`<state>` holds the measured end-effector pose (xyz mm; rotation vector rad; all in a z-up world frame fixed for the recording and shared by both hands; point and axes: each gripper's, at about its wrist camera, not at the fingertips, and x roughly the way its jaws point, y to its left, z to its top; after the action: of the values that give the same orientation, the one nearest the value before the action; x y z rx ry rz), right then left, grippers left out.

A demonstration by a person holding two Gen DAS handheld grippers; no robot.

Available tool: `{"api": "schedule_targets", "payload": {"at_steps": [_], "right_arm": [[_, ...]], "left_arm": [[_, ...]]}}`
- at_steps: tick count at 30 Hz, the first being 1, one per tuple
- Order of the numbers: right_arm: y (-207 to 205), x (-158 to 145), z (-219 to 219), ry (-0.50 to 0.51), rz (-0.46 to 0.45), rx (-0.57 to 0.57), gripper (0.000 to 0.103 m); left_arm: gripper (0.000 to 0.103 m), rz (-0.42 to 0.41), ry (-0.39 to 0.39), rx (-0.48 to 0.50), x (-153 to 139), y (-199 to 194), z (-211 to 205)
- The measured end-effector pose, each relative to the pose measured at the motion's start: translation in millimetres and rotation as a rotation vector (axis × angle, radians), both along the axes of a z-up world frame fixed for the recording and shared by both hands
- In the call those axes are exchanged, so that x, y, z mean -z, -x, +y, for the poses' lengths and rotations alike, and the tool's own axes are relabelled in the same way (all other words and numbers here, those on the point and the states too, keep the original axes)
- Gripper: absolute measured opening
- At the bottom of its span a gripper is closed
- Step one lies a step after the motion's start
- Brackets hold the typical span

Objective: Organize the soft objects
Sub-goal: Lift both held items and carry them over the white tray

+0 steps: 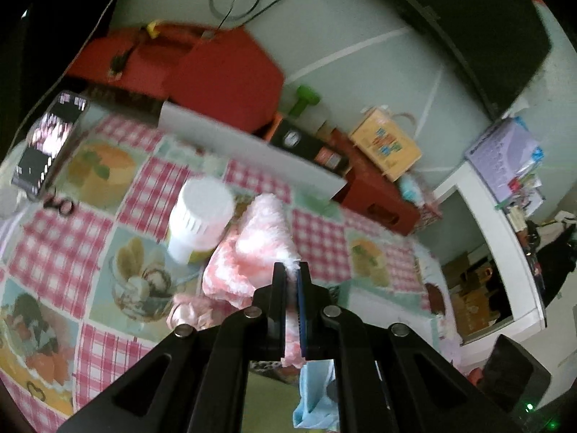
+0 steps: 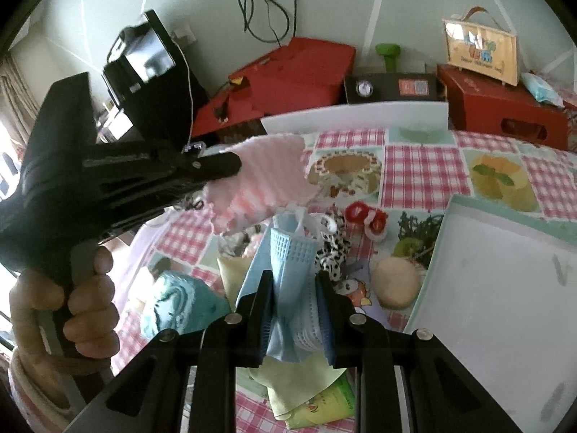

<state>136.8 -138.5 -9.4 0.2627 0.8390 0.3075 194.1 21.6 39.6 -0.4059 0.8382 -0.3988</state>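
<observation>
Setting is identified as a lived-in home room. The counter is covered by a pink checked cloth printed with cakes and fruit; red boxes, a green dumbbell and a gift bag are stacked against a pale wall. Cardboard boxes are seen in a doorway.

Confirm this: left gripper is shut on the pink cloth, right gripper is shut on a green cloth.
Wrong in one respect. The right gripper is shut on a blue cloth, not a green one, as the right wrist view shows. The left gripper is indeed shut on the pink cloth.
</observation>
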Motion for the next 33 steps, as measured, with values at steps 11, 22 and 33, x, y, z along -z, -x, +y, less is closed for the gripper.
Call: {"api": "schedule_targets", "payload": {"at_steps": [11,22,33], "right_arm": [[29.3,-49.2,-28.2,-0.052,-0.158,0.071,0.025],[65.0,-83.5,-89.5,-0.047,-0.267,0.256,0.025],[97.6,-80.1,-176.7,0.040,-0.227,0.582,0.025]], "left_arm": [[0.005,-0.235,0.009,0.051,-66.5,42.0,-15.3],[0.005,-0.383,-0.008,0.189,-90.3,73.9,-68.8],[0.005,-0.322,-0.079,0.395,-57.0,85.8,-153.5]]}}
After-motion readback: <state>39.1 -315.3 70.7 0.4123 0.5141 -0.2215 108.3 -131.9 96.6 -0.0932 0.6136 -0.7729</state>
